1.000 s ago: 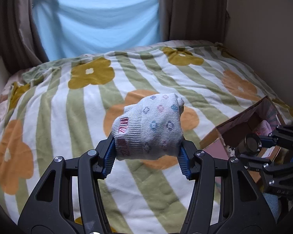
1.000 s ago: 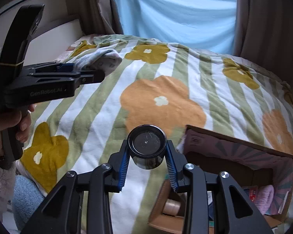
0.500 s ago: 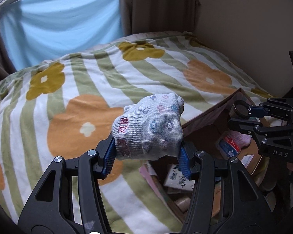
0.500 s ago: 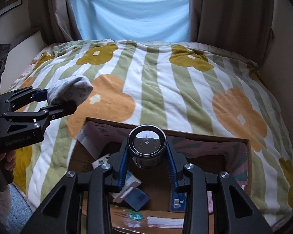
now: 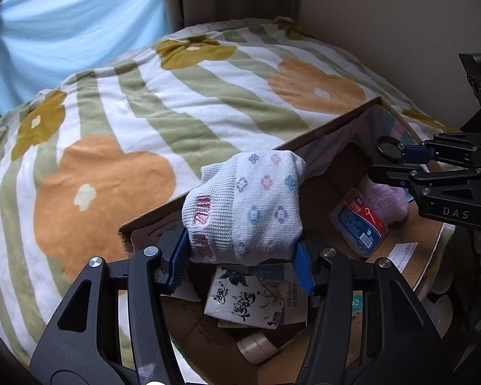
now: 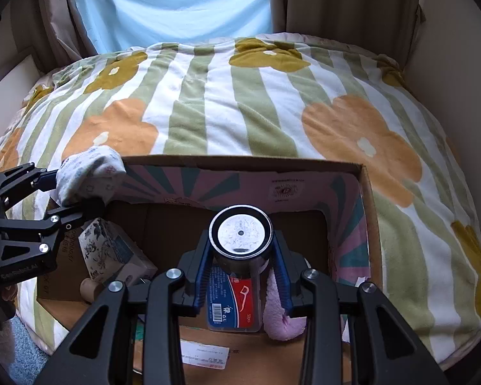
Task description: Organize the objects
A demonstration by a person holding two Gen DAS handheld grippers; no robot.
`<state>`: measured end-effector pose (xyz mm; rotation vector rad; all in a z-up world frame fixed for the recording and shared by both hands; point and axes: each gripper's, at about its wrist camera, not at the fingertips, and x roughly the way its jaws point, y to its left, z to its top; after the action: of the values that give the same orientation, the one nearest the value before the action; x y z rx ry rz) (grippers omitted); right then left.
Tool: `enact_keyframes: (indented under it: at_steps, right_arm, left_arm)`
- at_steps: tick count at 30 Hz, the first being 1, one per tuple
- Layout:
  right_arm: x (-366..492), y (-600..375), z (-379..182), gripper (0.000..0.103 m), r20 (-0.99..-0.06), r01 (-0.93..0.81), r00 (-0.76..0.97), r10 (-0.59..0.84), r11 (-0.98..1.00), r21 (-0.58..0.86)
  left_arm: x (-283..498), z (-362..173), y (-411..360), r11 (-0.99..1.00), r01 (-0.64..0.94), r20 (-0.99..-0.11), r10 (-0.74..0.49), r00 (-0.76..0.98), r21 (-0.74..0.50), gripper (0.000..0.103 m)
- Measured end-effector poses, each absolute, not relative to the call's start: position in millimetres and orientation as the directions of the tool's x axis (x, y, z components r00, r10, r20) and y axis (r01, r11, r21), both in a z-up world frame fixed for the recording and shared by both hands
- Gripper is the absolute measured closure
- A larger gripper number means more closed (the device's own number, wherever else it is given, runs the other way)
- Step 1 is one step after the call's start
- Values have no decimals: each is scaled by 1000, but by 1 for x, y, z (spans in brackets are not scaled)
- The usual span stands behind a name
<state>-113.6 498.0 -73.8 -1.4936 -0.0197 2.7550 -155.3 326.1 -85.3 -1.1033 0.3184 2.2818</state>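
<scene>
My left gripper (image 5: 242, 256) is shut on a rolled white sock (image 5: 245, 207) with small coloured flowers, held over the left end of an open cardboard box (image 5: 330, 128). The sock also shows in the right wrist view (image 6: 89, 173). My right gripper (image 6: 240, 256) is shut on a small black round tin (image 6: 240, 235) with a silver lid, held above the box's (image 6: 240, 162) middle. The tin shows in the left wrist view (image 5: 387, 149) over the box's right part.
Inside the box lie a white packet with black writing (image 5: 250, 298), a blue-red floss pack (image 6: 231, 301), a pink fluffy cloth (image 6: 282, 314), a tape roll (image 5: 256, 348) and a paper slip (image 6: 205, 353). The box sits on a striped flowered blanket (image 6: 266, 109). A wall stands at right.
Both grippers have moved from over the blanket to over the open box, carrying the sock and the tin. The box's contents have come into view.
</scene>
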Motion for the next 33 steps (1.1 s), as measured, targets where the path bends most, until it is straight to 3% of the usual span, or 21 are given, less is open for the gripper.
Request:
enact_keyframes:
  at_steps: [17, 18, 19, 20, 21, 22, 24, 25, 33]
  right_arm:
    - [-118, 489, -76, 70, -840, 5, -542, 7, -1000, -12]
    - [-119, 488, -76, 70, -842, 2, -539, 13, -1000, -17]
    - [-121, 488, -78, 69, -850, -4, -526, 21, -1000, -22]
    - [-122, 488, -79, 64, -856, -13, -516, 35, -999, -33]
    - [-123, 488, -80, 45, -855, -20, -516, 50, -999, -47]
    - [-123, 488, -80, 25, -851, -25, -522, 60, -998, -56]
    - [-122, 490, -80, 5, -846, -26, -530, 59, -998, -53]
    - [-123, 491, -81, 1, -851, -25, -523, 53, -999, -47]
    - [-118, 492, -86, 1, -865, -19, -502, 13, -1000, -4]
  left_arm:
    - [-148, -78, 327, -791, -611, -773, 406, -487, -30, 52]
    - [-148, -79, 328, -788, -615, -778, 406, -480, -32, 51]
    - [-148, -80, 329, -788, -615, -783, 403, -474, -33, 44]
    - [-147, -82, 330, -790, -612, -789, 398, -469, -34, 20]
    - [-146, -83, 330, -792, -610, -792, 392, -468, -32, 2]
    - [-145, -83, 329, -793, -608, -784, 397, -476, -32, 0]
    - [-142, -83, 327, -794, -607, -773, 405, -489, -32, 0]
    - [-141, -83, 327, -795, -606, -772, 402, -492, -28, 0]
    - [-137, -78, 322, -798, -601, -771, 406, -491, -38, 0]
